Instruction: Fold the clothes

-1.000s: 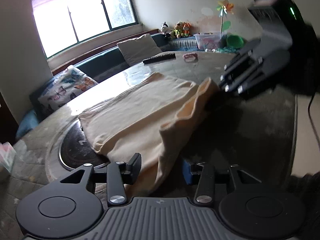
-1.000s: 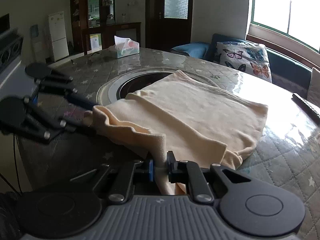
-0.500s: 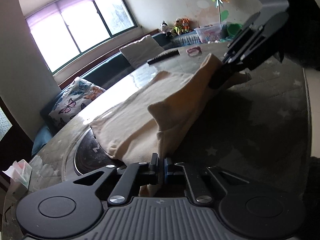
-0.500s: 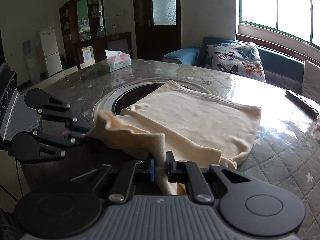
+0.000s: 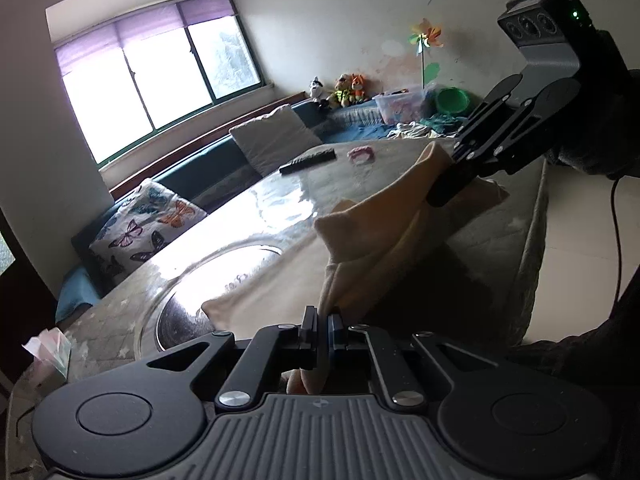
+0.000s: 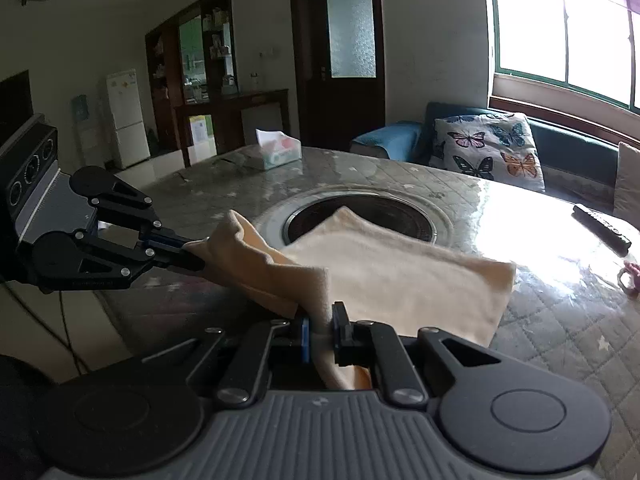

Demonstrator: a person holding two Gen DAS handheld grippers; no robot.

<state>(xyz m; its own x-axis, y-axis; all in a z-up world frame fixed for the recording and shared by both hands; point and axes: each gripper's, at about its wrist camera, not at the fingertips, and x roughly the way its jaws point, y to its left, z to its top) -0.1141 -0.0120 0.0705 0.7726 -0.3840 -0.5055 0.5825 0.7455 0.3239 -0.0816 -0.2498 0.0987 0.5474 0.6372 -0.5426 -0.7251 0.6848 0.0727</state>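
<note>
A cream-yellow garment point(image 6: 400, 276) lies half on the round table point(image 6: 560, 320), its near edge lifted off the surface. My left gripper point(image 5: 323, 322) is shut on one near corner of the garment point(image 5: 360, 264). My right gripper point(image 6: 320, 330) is shut on the other near corner. Each gripper shows in the other's view, clamped on cloth: the right one point(image 5: 448, 188) in the left wrist view, the left one point(image 6: 188, 254) in the right wrist view. The lifted edge hangs stretched between them above the table's front rim.
A dark round inset point(image 6: 360, 216) sits in the table's middle, partly under the garment. A remote control point(image 6: 602, 226), a pink object point(image 5: 361, 155) and a tissue box point(image 6: 278, 152) lie on the table. A sofa with cushions point(image 6: 488, 152) runs under the window.
The left gripper closed on the garment's near corner. Both grippers have lifted the near edge up off the table, and the cloth now hangs taut between them.
</note>
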